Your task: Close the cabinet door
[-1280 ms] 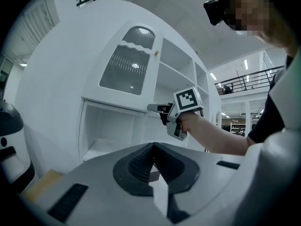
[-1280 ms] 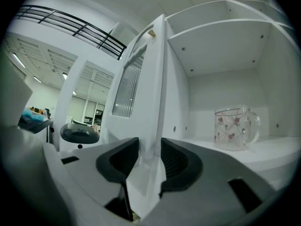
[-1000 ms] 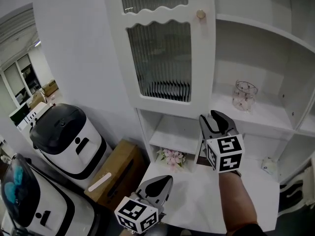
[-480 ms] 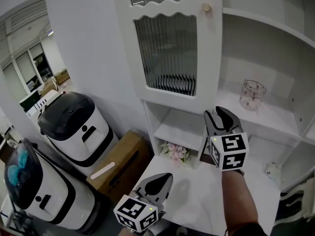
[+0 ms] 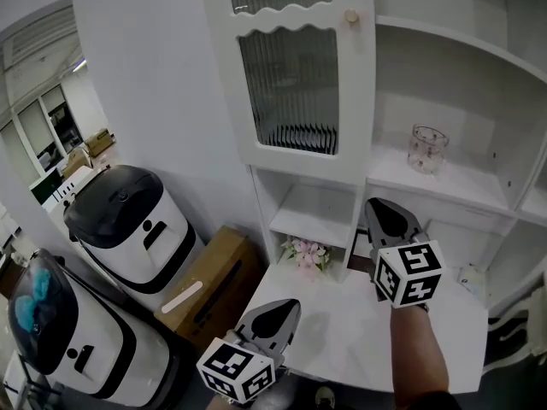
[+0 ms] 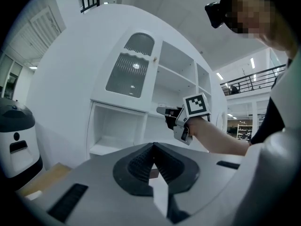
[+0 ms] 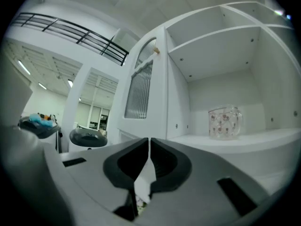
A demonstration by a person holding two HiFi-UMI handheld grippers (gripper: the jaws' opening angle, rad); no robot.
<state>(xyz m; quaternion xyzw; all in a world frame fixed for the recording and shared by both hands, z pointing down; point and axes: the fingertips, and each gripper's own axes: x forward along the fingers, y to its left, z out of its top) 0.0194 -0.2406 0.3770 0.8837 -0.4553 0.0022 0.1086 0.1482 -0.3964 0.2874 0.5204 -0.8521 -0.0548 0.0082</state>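
Note:
The white cabinet door (image 5: 291,75) with ribbed glass and a small round knob (image 5: 351,16) stands swung open to the left of the open shelves. My right gripper (image 5: 379,205) is shut and empty, held level in front of the lower shelf, below and to the right of the door. In the right gripper view its shut jaws (image 7: 149,139) point at the door's edge (image 7: 141,86) and knob (image 7: 156,51). My left gripper (image 5: 286,306) is shut and empty, low at the front. The left gripper view shows the door (image 6: 130,72) and the right gripper (image 6: 162,110) ahead.
A flowered glass jar (image 5: 427,149) stands on the middle shelf. Pink flowers (image 5: 305,253) lie at the back of the white tabletop (image 5: 359,331). A cardboard box (image 5: 205,289) and two white machines with black lids (image 5: 128,220) stand on the left.
The right gripper's jaws have come together, and it has shifted a little right and nearer. The left gripper has barely moved in the picture.

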